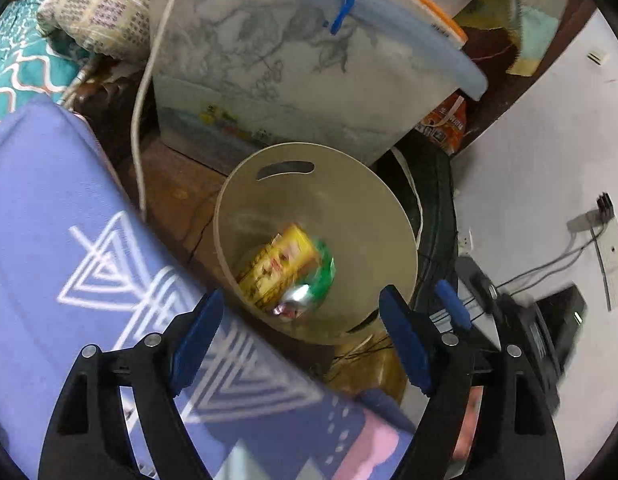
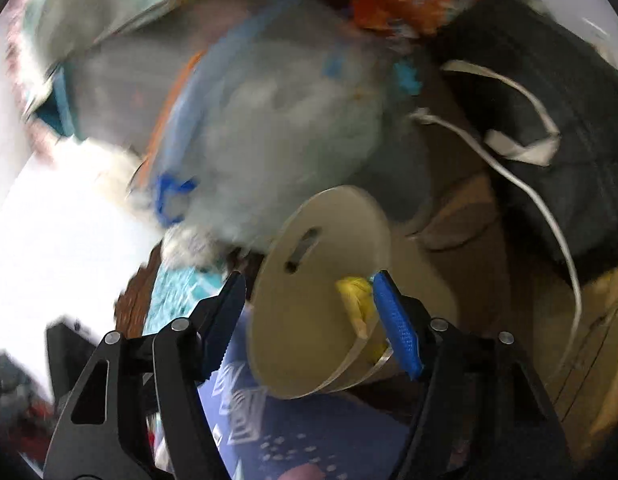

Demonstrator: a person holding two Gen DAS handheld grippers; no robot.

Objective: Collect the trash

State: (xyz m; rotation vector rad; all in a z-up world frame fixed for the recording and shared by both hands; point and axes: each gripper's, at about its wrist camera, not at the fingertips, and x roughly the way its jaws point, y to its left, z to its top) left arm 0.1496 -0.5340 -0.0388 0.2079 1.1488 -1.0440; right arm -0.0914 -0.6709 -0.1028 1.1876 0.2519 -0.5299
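Below, brown floor crowded around beige bin.

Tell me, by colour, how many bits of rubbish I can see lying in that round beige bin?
Yellow: 1, the yellow packet
Green: 1, the green wrapper
Silver: 1, the silver foil piece, blurred
Total: 3 in the bin, as far as the left view shows.

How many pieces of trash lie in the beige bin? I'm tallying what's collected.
2 visible: a yellow printed carton across the round beige plastic bin's bottom, and a crushed green-and-silver can against its lower right side. More may be hidden beneath them.
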